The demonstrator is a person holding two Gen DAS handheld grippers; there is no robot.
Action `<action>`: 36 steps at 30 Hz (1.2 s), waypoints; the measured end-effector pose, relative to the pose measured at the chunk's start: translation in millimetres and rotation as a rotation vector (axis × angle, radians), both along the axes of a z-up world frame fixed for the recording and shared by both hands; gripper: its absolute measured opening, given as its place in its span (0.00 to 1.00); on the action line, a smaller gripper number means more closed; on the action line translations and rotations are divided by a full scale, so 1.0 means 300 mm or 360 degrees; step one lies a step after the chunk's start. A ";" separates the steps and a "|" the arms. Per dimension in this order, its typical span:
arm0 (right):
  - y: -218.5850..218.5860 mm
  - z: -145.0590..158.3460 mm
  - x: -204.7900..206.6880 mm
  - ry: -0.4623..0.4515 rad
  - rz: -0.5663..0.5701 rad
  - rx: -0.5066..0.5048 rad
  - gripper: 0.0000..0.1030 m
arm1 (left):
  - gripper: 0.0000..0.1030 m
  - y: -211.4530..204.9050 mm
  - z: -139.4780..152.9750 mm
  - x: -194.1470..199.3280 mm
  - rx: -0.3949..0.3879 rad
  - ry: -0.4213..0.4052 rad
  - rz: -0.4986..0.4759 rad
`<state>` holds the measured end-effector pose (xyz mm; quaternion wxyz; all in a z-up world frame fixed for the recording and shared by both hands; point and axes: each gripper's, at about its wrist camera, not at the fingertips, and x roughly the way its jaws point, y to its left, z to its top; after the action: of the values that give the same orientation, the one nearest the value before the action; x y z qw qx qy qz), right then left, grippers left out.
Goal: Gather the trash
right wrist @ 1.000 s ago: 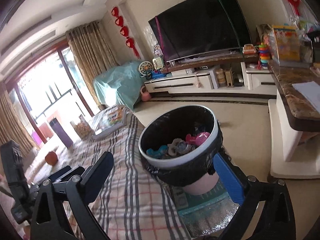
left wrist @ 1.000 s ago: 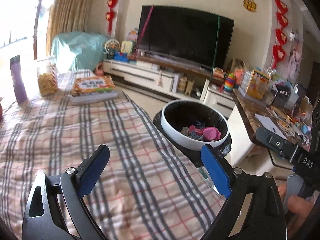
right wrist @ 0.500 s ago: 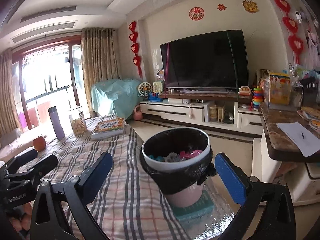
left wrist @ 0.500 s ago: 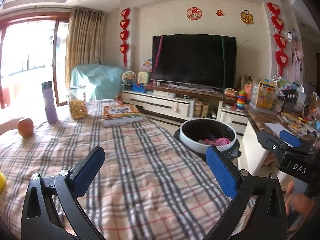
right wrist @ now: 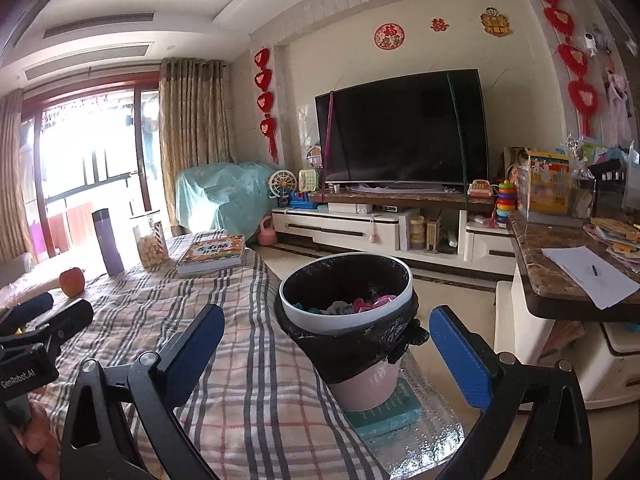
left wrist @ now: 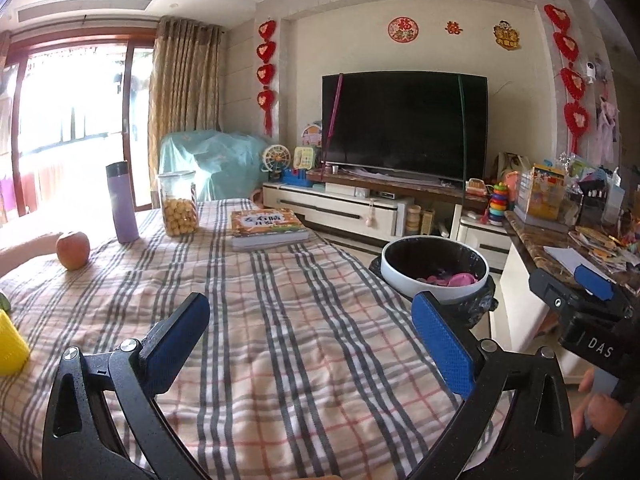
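Both grippers hang wide open and empty over a plaid tablecloth (left wrist: 304,344), the left gripper (left wrist: 308,344) nearest the camera and the right gripper (right wrist: 324,344) framing the trash bin (right wrist: 348,320). The bin, lined with a black bag (right wrist: 360,350) and already holding colourful scraps, stands just off the table's right edge. Farther left sit an apple (left wrist: 73,244), a purple flask (left wrist: 122,202), a snack jar (left wrist: 179,206) and a book (left wrist: 266,226). No loose trash shows on the cloth, so a grab from here risks taking something that belongs there. A yellow thing (left wrist: 10,346) at the near left is cut off, and the bin's contents are too jumbled to name.
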<state>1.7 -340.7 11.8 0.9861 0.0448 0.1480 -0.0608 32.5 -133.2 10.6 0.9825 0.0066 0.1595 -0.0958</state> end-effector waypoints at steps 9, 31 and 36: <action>0.018 -0.001 -0.008 -0.0006 0.0008 -0.0032 1.00 | 1.00 -0.003 0.001 -0.011 0.0032 -0.0018 0.0019; 0.037 0.013 -0.009 -0.0015 0.0041 -0.0048 1.00 | 1.00 0.004 -0.001 -0.001 0.0038 -0.0011 0.0048; 0.040 0.018 -0.007 -0.0013 0.0050 -0.0050 1.00 | 1.00 0.004 -0.005 0.001 0.0033 -0.0004 0.0046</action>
<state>-0.4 -328.6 17.2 0.9881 0.0271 0.1437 -0.0474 32.7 -131.9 9.1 0.9839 0.0147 0.1592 -0.0798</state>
